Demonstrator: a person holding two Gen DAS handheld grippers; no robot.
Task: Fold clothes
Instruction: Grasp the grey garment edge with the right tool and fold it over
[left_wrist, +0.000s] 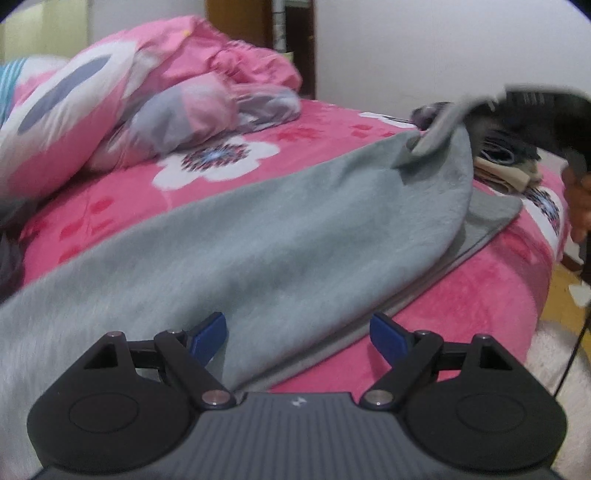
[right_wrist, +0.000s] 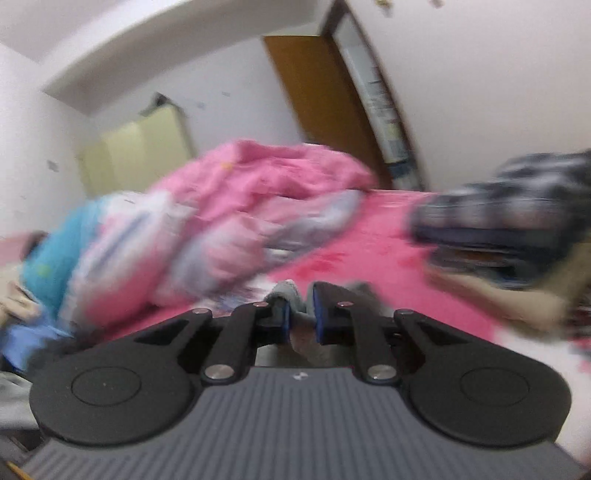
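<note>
Grey garment (left_wrist: 266, 236) lies spread on the pink bed (left_wrist: 480, 295). Right gripper (right_wrist: 300, 310) is pinched on its far corner, lifted off the bed, likely to bring that edge over for a fold. Left gripper (left_wrist: 298, 334) hovers low over the near hem, jaws wide apart, holding nothing. Folded pile (left_wrist: 506, 166) sits beyond, half hidden by the raised corner. Right view is motion-blurred; garment type unclear, near end cut off.
</note>
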